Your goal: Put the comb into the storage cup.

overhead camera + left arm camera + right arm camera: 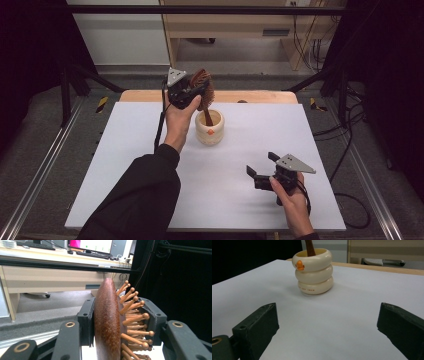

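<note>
A: What is being held by the left gripper [192,92]?

B: A wooden hairbrush [202,84] is being clamped by its head. In the left gripper view the jaws are being kept about half apart, one pad lying against the smooth brown back [107,322], the other against the side with the round-tipped pins [136,320].

A: And where is the brush being kept?

B: It is being held upright toward the far side of the white table [150,165], a little left of centre. Its handle is being lowered into the cream holder [209,128], a pot shaped like three stacked rings with a small orange mark on the front. In the right gripper view the handle [310,247] is being seen rising out of the holder's [315,272] mouth.

A: Is anything being gripped by the right gripper [261,170]?

B: Nothing. Its jaws are being held wide apart, with bare table between them. It is being kept low at the near right of the table, well apart from the holder and pointed toward it.
</note>
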Demonstrator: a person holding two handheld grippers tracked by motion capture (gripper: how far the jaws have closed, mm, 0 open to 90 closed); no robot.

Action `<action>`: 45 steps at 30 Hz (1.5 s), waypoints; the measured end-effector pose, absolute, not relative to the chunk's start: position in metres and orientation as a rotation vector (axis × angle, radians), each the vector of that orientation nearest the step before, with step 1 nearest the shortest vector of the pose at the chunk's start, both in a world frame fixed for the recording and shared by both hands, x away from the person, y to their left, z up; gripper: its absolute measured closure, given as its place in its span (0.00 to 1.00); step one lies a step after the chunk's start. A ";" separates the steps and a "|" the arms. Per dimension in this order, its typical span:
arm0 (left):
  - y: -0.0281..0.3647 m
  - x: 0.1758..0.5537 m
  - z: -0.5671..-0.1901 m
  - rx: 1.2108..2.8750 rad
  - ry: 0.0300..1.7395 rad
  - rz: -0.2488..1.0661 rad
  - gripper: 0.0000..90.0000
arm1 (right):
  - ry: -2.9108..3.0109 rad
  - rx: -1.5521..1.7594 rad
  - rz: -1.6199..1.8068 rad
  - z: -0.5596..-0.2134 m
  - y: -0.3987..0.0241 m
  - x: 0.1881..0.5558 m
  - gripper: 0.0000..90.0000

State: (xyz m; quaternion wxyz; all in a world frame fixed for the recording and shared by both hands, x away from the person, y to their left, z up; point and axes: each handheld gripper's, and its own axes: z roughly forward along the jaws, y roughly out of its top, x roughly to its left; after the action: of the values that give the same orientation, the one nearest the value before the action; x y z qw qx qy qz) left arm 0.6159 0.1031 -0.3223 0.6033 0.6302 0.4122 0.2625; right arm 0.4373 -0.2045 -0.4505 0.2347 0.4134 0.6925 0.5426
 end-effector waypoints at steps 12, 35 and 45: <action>0.102 0.616 -0.327 1.464 0.960 0.605 0.57 | 1.910 1.130 1.487 -0.451 -0.204 0.437 0.04; 0.098 0.616 -0.338 1.474 0.961 0.598 0.57 | 1.910 1.130 1.491 -0.451 -0.203 0.438 0.04; 0.095 0.614 -0.339 1.474 0.960 0.594 0.57 | 1.909 1.129 1.491 -0.451 -0.204 0.438 0.04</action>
State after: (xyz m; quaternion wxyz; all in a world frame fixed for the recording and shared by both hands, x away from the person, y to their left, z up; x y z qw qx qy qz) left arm 0.6143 0.0949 -0.3389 0.5992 0.6355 0.4140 0.2561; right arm 0.4376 -0.2037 -0.4508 0.2325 0.4110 0.6947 0.5426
